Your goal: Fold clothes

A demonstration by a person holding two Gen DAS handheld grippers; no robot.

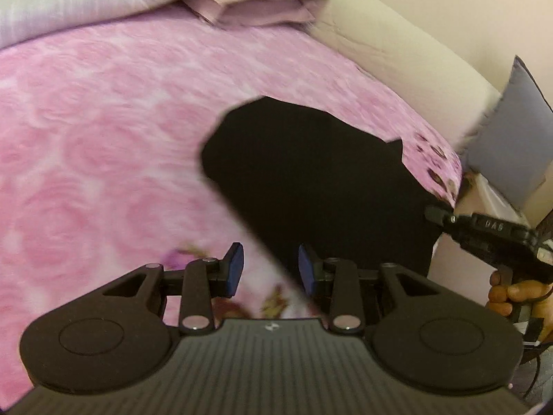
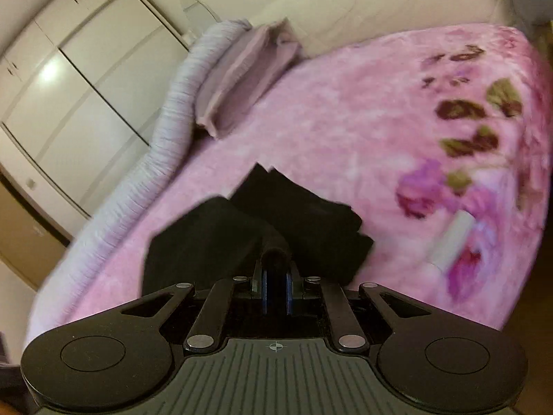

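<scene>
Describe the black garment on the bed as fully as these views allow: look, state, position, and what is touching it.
The black garment is a plain, dark, soft-looking cloth with no visible print, too dark to show seams or type. It lies partly on the pink floral blanket, bunched and folded over itself in layers. The right gripper is shut on a rolled edge of it, lifting that part. The left gripper stands open at its near edge, pads not pressing it.

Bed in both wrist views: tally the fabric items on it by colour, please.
Black: 1, the black garment, clamped in the right hand-held gripper
Pink: 1, the floral blanket
Mauve: 1, the folded cloth stack
Pale grey: 1, the rolled quilt
Total: 4
</scene>
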